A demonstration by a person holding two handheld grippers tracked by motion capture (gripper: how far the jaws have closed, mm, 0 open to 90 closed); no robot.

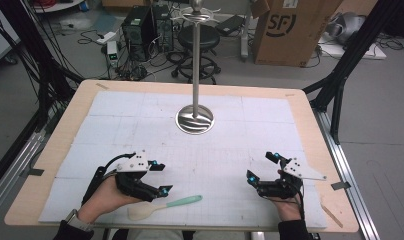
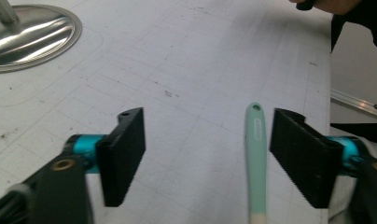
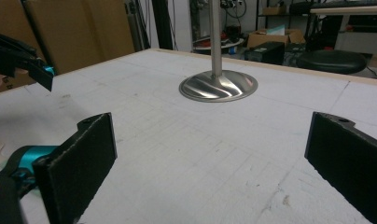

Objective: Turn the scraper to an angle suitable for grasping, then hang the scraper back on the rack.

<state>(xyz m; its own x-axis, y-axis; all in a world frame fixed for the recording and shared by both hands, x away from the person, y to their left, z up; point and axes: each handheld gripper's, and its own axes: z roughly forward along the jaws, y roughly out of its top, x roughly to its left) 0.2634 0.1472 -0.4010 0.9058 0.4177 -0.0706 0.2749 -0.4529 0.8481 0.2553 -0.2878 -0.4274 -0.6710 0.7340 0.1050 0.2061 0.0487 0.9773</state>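
A spatula (image 1: 165,206) with a mint-green handle and a cream head lies flat on the white mat near the table's front edge. My left gripper (image 1: 163,178) stands open just above and behind it. In the left gripper view the green handle (image 2: 255,154) lies between the jaws of the left gripper (image 2: 210,154), close to the right-hand pad (image 2: 301,156), with a gap on both sides. My right gripper (image 1: 260,166) rests at the front right of the mat, open. Nothing but bare mat lies between the jaws of the right gripper (image 3: 210,163).
A metal stand with a round shiny base (image 1: 195,120) and a tall pole (image 1: 195,55) rises at the mat's middle back. The white gridded mat (image 1: 140,115) covers most of the wooden table (image 1: 60,135). Beyond the table are a stool (image 1: 197,37), computers and a cardboard box (image 1: 290,30).
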